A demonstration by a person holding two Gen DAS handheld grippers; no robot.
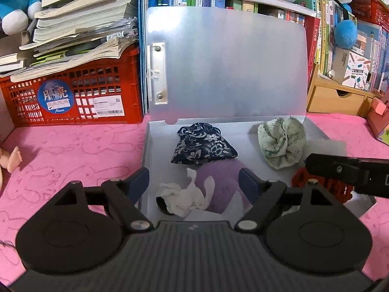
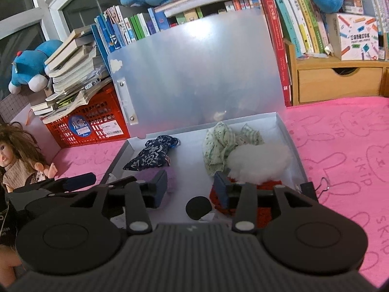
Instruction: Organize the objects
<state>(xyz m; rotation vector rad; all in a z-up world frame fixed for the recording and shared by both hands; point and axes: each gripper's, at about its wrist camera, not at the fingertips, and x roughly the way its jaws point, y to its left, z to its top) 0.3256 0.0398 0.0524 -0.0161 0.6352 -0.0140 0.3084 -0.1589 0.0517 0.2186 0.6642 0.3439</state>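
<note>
A: Okay, left wrist view first. Grey box (image 1: 155,146) lies open on the pink cloth (image 1: 73,150), its long axis running 9 to 3 o'clock, lid (image 1: 231,68) standing upright at the 12 o'clock side.
B: Contents?
A: Navy floral pouch (image 1: 203,147) near centre, green cloth ball (image 1: 282,142) at 2 o'clock, purple pad (image 1: 226,185) low centre with a crumpled white tissue (image 1: 184,194) on its 9 o'clock edge.
B: Tool?
A: Left gripper (image 1: 194,182) tilted downward over the box's near edge, jaws apart, tissue and purple pad between them but untouched. Right gripper's finger enters at 3 o'clock.
B: Room?
A: Red crate (image 1: 73,92) with stacked books (image 1: 80,24) at 10 o'clock, bookshelf behind.
B: Right wrist view?
A: Same box, open end at 12. Right gripper (image 2: 190,188) angled down, jaws apart, nothing clamped; bare box floor between them. White fluff (image 2: 260,161) sits on a red knit piece (image 2: 265,187) at 2 o'clock, beside the green cloth. A black disc (image 2: 198,206) is just below the jaws, a binder clip (image 2: 313,187) at 3 o'clock, a doll (image 2: 19,155) at 9 o'clock, and a wooden drawer unit (image 2: 340,82) at 1 o'clock.
</note>
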